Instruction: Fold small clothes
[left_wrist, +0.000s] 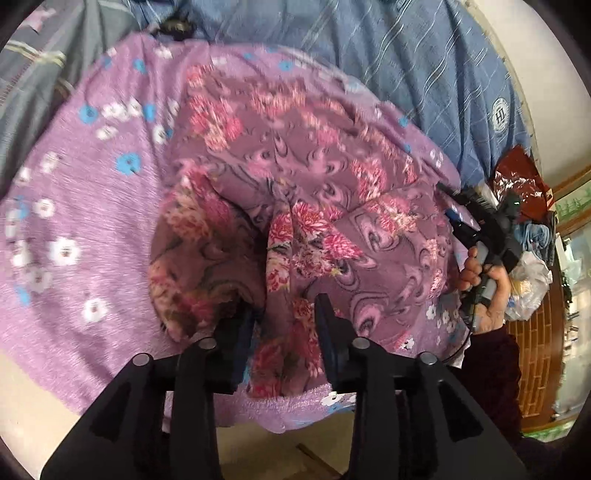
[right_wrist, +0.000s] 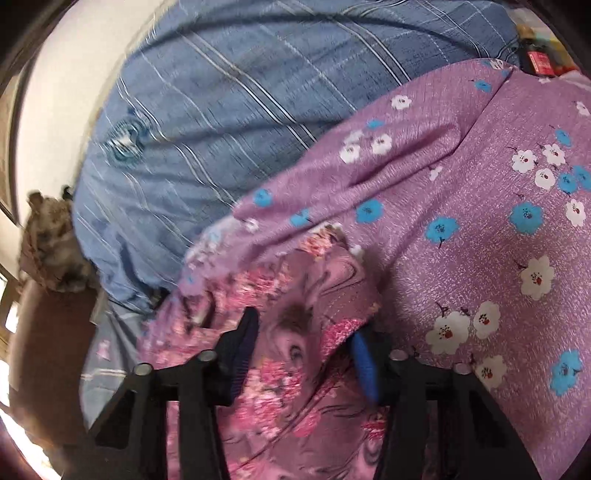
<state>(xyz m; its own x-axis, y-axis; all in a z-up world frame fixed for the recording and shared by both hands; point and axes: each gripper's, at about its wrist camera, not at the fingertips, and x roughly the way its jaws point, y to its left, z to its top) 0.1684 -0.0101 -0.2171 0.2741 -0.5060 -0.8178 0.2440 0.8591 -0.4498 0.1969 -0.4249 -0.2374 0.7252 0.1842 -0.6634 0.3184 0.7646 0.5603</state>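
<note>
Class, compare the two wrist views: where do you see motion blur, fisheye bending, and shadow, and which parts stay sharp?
Left wrist view: the floral garment and lilac sheet smear with motion, while the left tongs stay sharp; edges curve into a dark rim. Right wrist view: the blue striped quilt streaks and bows, the sheet's flowers at right read crisper, and the right tongs shade the cloth between them.

both wrist views: close, looking down | shared: floral garment (left_wrist: 295, 206) | blurred, roughly

Right claw (right_wrist: 306, 343) spread (jaws apart) over pink floral garment (right_wrist: 288, 354); lilac flowered sheet (right_wrist: 480, 221), blue striped quilt (right_wrist: 221, 110)
</note>
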